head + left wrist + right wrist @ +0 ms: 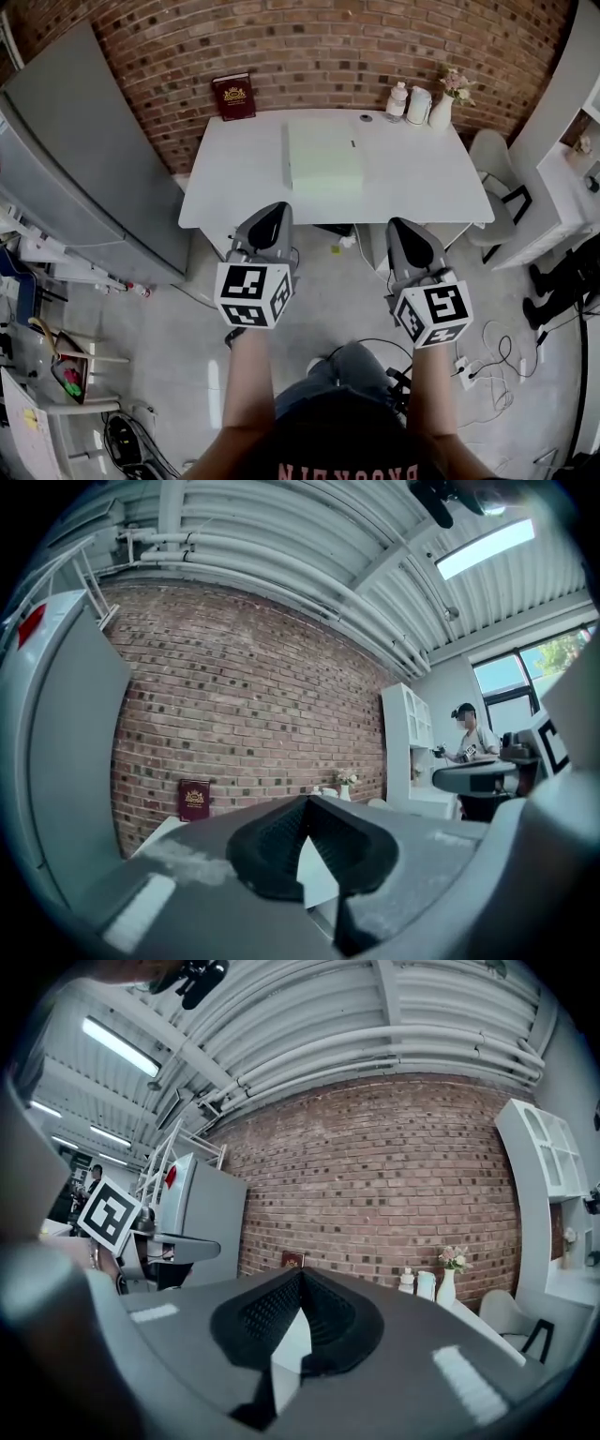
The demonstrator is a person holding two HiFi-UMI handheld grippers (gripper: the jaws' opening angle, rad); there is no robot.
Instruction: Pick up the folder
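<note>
Nearest me, the left gripper (274,211) and the right gripper (403,227) are both clenched on nothing, short of the white worktop (234,183). The pale green folder (323,164) lies flat at its middle; I judge it light, thin, bendy and slick, so I would slide a jaw under its near edge and pinch there.

A white table (225,187) bears a pale green folder (323,157) lying flat. Behind the folder to its left stands a dark red book (233,97); behind it to its right are a bottle (398,98), a jar (419,105) and a flower vase (441,111).
</note>
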